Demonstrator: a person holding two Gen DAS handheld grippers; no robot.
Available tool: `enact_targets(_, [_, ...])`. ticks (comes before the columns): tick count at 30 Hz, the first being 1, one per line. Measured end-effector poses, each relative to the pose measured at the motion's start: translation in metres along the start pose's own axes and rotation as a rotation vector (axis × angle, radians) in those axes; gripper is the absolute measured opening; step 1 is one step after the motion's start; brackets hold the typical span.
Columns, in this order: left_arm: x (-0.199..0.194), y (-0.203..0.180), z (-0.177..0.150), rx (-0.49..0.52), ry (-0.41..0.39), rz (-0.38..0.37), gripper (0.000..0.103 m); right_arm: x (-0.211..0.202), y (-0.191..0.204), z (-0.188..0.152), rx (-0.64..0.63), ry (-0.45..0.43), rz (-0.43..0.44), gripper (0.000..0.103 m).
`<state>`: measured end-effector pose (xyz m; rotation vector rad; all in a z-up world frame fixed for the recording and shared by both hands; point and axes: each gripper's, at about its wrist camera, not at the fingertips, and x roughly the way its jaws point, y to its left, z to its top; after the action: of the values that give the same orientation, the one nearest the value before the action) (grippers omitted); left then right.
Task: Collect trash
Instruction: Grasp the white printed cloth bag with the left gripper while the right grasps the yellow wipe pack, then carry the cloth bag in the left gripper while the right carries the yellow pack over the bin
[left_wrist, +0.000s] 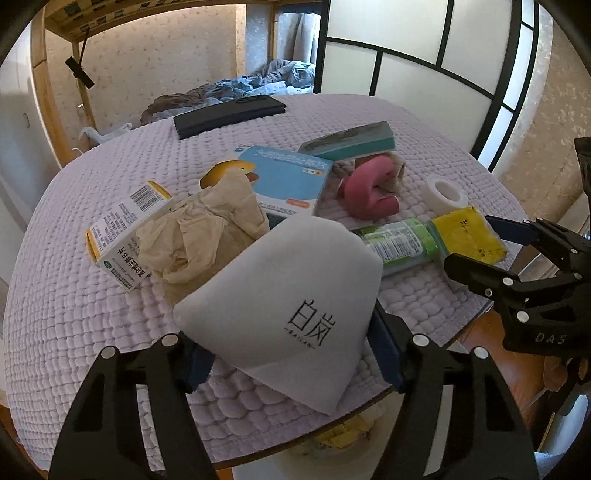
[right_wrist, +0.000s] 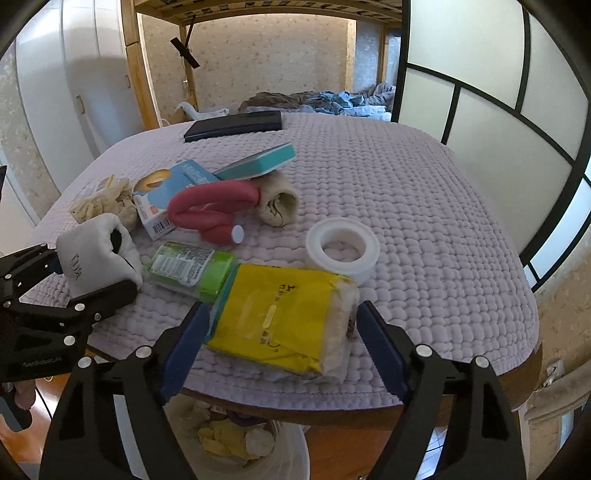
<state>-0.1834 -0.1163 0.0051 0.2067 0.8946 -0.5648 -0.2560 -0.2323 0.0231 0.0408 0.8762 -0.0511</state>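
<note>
- Left wrist view showed the left gripper (left_wrist: 291, 354) straddling a white printed pouch (left_wrist: 288, 291) at the near table edge; its blue pads (left_wrist: 384, 347) sat at the pouch's sides, though a firm pinch could not be confirmed.
- Right gripper (right_wrist: 280, 339) bracketed one yellow tissue pack (right_wrist: 280, 314), its pads just beside the pack's sides and not clearly pressing.
- Both items lay near the edge, probably because the trash bin (right_wrist: 236, 443) stood directly beneath it, already holding crumpled paper.
- Also on the quilted table cover (right_wrist: 424, 206), counted: three medicine boxes, one green bottle (right_wrist: 188, 269), one tape roll (right_wrist: 343, 251), one pink foam piece (right_wrist: 214, 210), one crumpled tissue (left_wrist: 199, 236), and one dark flat case (right_wrist: 236, 125).
</note>
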Motion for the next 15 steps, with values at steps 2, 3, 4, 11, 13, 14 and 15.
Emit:
enact_targets(2, [0.0, 0.001, 0.0, -0.013, 0.006, -0.005, 0.077, 0.001, 0.003, -0.002, -0.007, 0.007, -0.016, 0.092])
enact_targets(3, [0.0, 0.001, 0.0, -0.017, 0.006, -0.008, 0.079, 0.003, 0.005, -0.004, -0.012, 0.014, -0.021, 0.092])
enact_targets(4, [0.0, 0.0, 0.0, -0.016, 0.004, -0.008, 0.079, 0.006, 0.006, -0.006, -0.016, 0.02, -0.028, 0.092])
enact_targets(11, [-0.003, 0.006, -0.002, -0.034, -0.007, -0.044, 0.065, 0.005, -0.008, -0.006, 0.048, 0.018, -0.003, 0.075])
enact_targets(13, [-0.007, 0.01, -0.003, -0.052, -0.009, -0.057, 0.06, 0.001, -0.014, -0.005, 0.066, 0.016, 0.001, 0.075])
enact_targets(14, [-0.009, 0.012, -0.003, -0.063, -0.009, -0.065, 0.059, -0.002, -0.016, -0.004, 0.071, 0.014, 0.002, 0.075])
enact_targets(15, [-0.011, 0.014, -0.003, -0.071, -0.008, -0.071, 0.059, -0.006, -0.018, -0.004, 0.073, 0.011, 0.005, 0.075])
